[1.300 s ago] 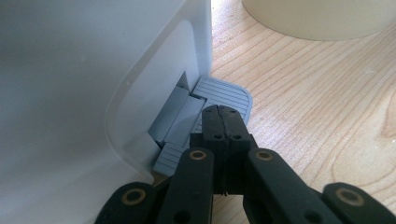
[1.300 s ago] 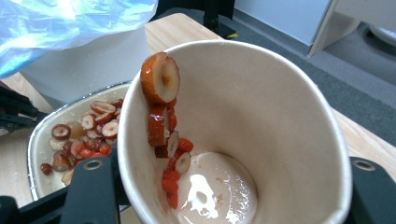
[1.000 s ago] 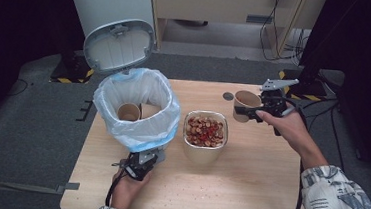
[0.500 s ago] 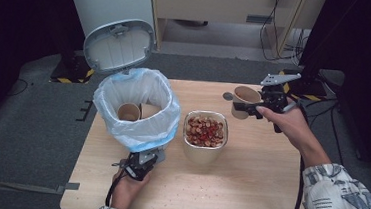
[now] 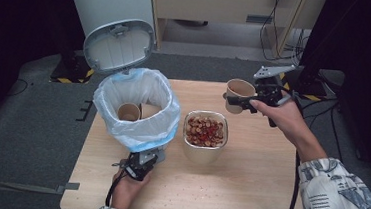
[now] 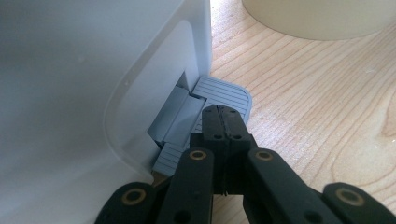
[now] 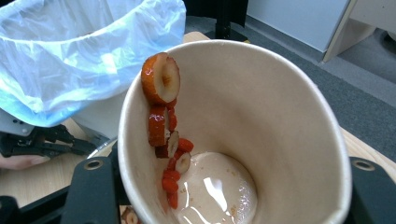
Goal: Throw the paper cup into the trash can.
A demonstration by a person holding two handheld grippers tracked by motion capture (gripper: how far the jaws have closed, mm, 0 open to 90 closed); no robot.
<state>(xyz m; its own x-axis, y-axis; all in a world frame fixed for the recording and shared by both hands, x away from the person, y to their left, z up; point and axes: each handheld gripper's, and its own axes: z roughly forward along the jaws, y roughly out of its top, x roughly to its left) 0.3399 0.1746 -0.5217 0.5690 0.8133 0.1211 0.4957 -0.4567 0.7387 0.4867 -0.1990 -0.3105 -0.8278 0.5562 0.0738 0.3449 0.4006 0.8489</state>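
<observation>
A brown paper cup [image 5: 239,88] hangs above the table's far right, with my right gripper [image 5: 241,100] shut on it. Inside the cup [image 7: 280,116], red fruit slices [image 7: 161,84] cling to the wall and a pale creamy residue lies at the bottom. A white pedal bin [image 5: 138,106] with a blue-white liner stands on the left of the table, its lid [image 5: 119,45] up. My left gripper [image 6: 224,116] is shut, its tips resting on the bin's grey pedal [image 6: 226,93]. A bowl of red fruit slices [image 5: 205,130] stands between bin and cup.
Two paper cups [image 5: 128,112] lie inside the bin. The wooden table [image 5: 247,189] has bare room at the front right. Cabinets and cables stand beyond the far edge, and a person's patterned sleeve [image 5: 346,197] comes in at the lower right.
My right gripper has lifted the paper cup off the table and carried it slightly left. The left gripper has stayed on the pedal and the lid has stayed up.
</observation>
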